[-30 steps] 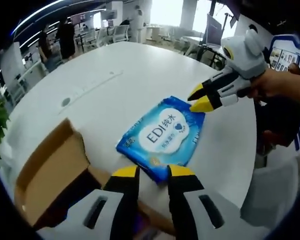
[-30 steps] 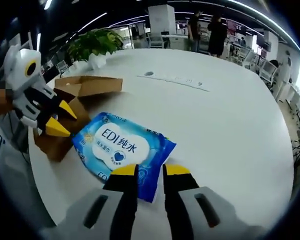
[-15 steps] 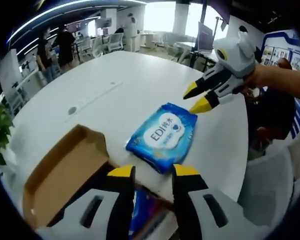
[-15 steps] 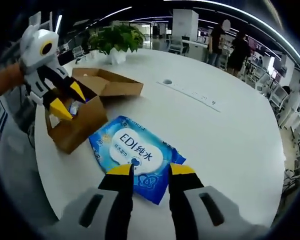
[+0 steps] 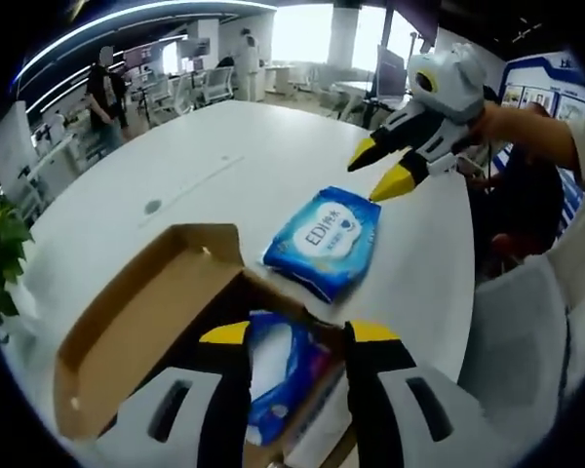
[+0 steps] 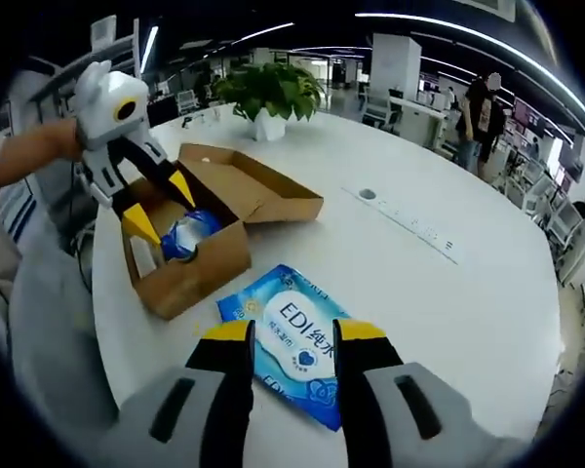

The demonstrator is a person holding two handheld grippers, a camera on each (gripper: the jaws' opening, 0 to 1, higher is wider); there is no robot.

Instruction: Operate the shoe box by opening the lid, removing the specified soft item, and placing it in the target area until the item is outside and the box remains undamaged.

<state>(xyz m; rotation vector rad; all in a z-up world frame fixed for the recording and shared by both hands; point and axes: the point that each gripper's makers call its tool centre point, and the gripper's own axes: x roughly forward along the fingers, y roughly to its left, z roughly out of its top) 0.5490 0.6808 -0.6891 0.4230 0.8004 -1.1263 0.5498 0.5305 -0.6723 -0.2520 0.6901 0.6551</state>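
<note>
Since lid (image 5: 141, 312) stood open, we saw wipes pack (image 6: 297, 341) out on table (image 6: 448, 292); second pack (image 5: 273, 375) left in shoe box (image 6: 190, 263); left gripper (image 5: 297, 336) and right gripper (image 6: 291, 333) released, empty.

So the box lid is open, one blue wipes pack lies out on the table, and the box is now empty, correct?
Not quite. The box is not empty: the right gripper view shows a second blue pack inside it, under the left gripper. The lid is open, and one wipes pack lies out on the table.

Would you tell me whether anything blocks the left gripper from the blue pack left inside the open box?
Nothing visible does: the left gripper hangs open over the cardboard box, lid folded back, the blue pack exposed.
</note>
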